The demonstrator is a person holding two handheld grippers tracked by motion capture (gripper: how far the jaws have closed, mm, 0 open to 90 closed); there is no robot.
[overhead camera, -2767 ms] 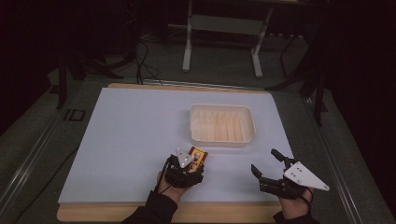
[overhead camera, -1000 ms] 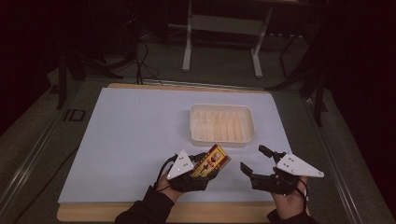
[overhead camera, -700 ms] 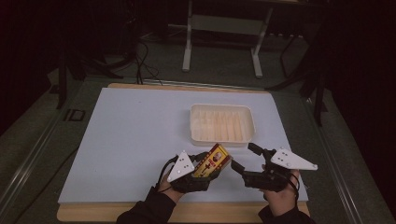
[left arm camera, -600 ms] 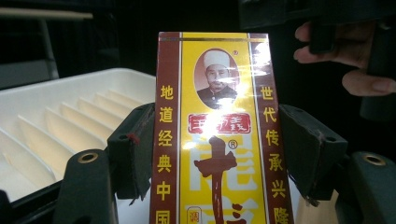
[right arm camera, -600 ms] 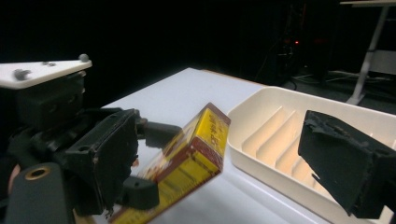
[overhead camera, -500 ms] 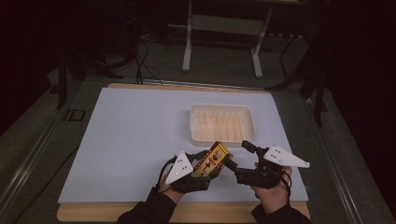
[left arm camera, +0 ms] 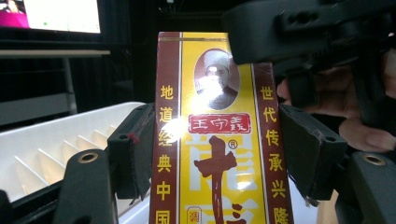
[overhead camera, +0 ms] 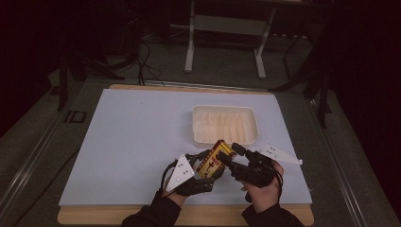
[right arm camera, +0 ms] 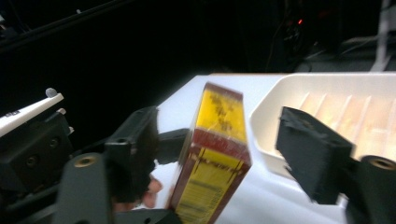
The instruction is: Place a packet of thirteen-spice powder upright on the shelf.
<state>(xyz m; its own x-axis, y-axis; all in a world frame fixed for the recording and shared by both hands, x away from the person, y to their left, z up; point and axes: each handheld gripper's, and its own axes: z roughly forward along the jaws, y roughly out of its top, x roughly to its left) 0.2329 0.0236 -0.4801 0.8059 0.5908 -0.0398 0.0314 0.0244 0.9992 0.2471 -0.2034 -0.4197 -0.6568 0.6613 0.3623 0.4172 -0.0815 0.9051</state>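
Note:
A yellow and dark red carton (overhead camera: 213,158) with Chinese print is held tilted above the white table top, near its front edge. My left gripper (overhead camera: 208,166) is shut on the carton's lower part; in the left gripper view both pads (left arm camera: 135,154) press the sides of the carton (left arm camera: 215,140). My right gripper (overhead camera: 228,155) comes from the right, its jaws on either side of the carton's upper end. Its jaws have just been closing. In the right gripper view the carton (right arm camera: 219,116) stands between the jaws of the right gripper (right arm camera: 219,156), with a gap to the right pad (right arm camera: 310,154).
A white ribbed tray (overhead camera: 224,109) sits just beyond the two grippers, its near rim (right arm camera: 327,81) close behind the carton. The white mat (overhead camera: 132,142) stretches away to the left and back. A wooden table edge (overhead camera: 189,215) runs along the front.
My right gripper has moved left from open table to the carton, and its jaws now stand around the carton's top. The left gripper keeps the carton still.

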